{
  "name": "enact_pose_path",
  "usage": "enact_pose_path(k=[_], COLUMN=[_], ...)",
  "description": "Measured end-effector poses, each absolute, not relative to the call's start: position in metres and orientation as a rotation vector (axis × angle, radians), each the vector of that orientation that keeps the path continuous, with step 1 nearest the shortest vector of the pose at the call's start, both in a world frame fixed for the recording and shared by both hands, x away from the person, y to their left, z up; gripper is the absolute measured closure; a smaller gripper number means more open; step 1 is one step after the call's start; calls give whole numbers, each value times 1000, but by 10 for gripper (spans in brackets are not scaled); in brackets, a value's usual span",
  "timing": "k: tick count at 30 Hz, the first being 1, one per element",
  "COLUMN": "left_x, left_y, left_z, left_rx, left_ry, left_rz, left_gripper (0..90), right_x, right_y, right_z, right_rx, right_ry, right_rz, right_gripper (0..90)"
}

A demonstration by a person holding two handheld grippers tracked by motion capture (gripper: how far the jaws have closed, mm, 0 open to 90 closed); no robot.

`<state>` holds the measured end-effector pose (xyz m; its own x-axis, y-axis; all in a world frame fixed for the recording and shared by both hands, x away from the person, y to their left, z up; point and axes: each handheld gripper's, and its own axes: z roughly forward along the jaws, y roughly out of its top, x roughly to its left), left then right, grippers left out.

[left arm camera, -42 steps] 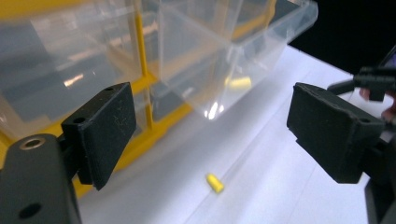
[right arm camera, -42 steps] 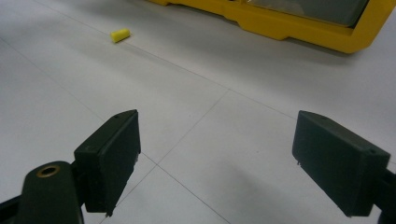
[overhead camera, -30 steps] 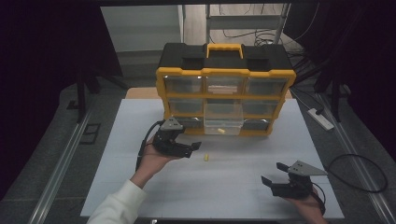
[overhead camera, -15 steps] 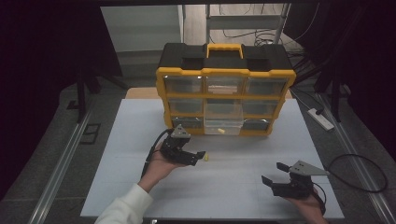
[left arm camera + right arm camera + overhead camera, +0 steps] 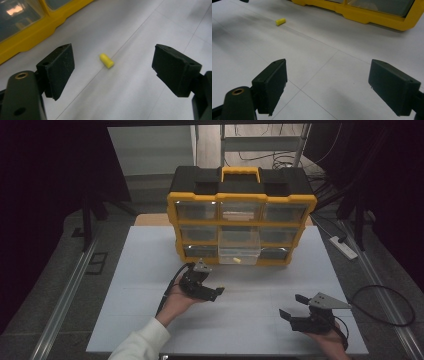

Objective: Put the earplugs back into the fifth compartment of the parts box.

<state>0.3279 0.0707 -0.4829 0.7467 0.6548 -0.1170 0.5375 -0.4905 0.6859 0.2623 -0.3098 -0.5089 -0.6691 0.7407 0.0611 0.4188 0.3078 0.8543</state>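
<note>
My left gripper point(image 5: 110, 72) is basically on top of the yellow plug point(image 5: 106, 60) now, jaws spread wide with nothing between the pads yet. In the left gripper view the plug lies on the white tabletop point(image 5: 250, 310) just ahead, between the two jaws, long axis slanting across the gap rather than along it. The plug sits near the organizer point(image 5: 241, 222). Left hand is way closer. Right gripper point(image 5: 295, 307) sits open, well apart at the near right.

The white table point(image 5: 150, 270) bears a yellow organiser box point(image 5: 240, 227) and a small yellow plug point(image 5: 106, 60).
</note>
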Motion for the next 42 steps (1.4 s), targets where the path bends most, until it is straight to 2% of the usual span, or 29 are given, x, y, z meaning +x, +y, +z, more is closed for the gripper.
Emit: enact_pose_path(k=[19,34,42], left_x=[348,357,359], left_y=[47,39,40], left_z=[-510,-518,-521], left_rx=[2306,2364,2397], left_ry=[934,943,933], left_rz=[185,209,223], left_gripper=[210,329,441], right_x=[262,262,261], right_y=[-308,-308,-309], right_z=[-510,-509,-508], right_rx=[1032,1029,1027], right_ry=[2248,2245,2243], right_rz=[1281,1274,1268], right_gripper=[164,164,164])
